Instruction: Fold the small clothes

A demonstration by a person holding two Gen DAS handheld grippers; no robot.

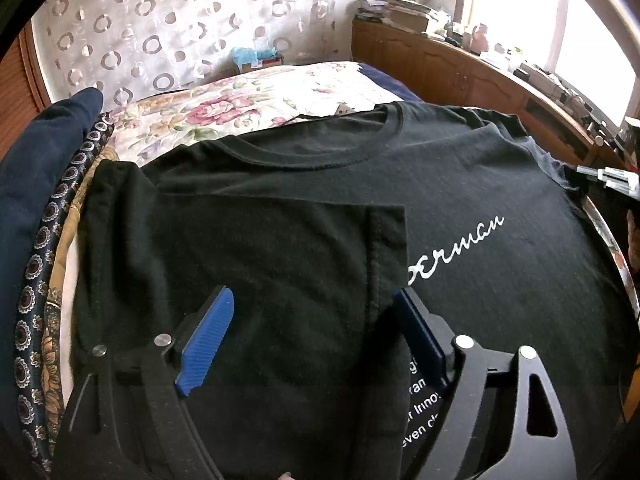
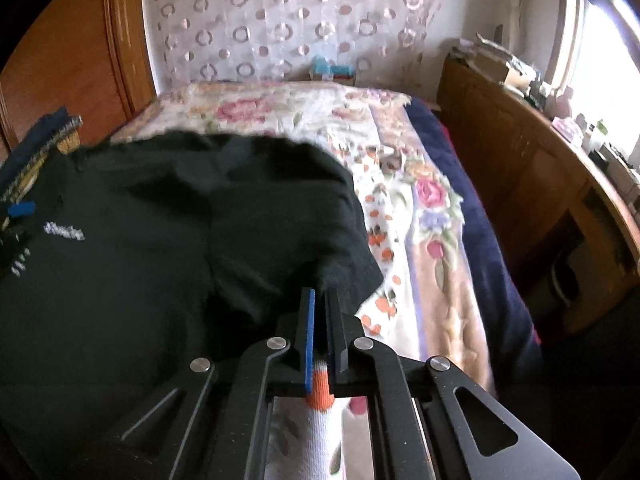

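The right tongs (image 2: 320, 300) are pinched on the sleeve edge of the black T-shirt (image 1: 460, 184); a thin grip could slip mid-fold. The left tongs (image 1: 316, 300) hover wide apart, empty, over the folded-in sleeve. The shirt lies on the floral bed (image 2: 400, 168). No containers hold clothes.

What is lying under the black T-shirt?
The black T-shirt lies on a floral bedspread, visible beyond its collar and right side. Whatever is directly beneath the shirt is covered.
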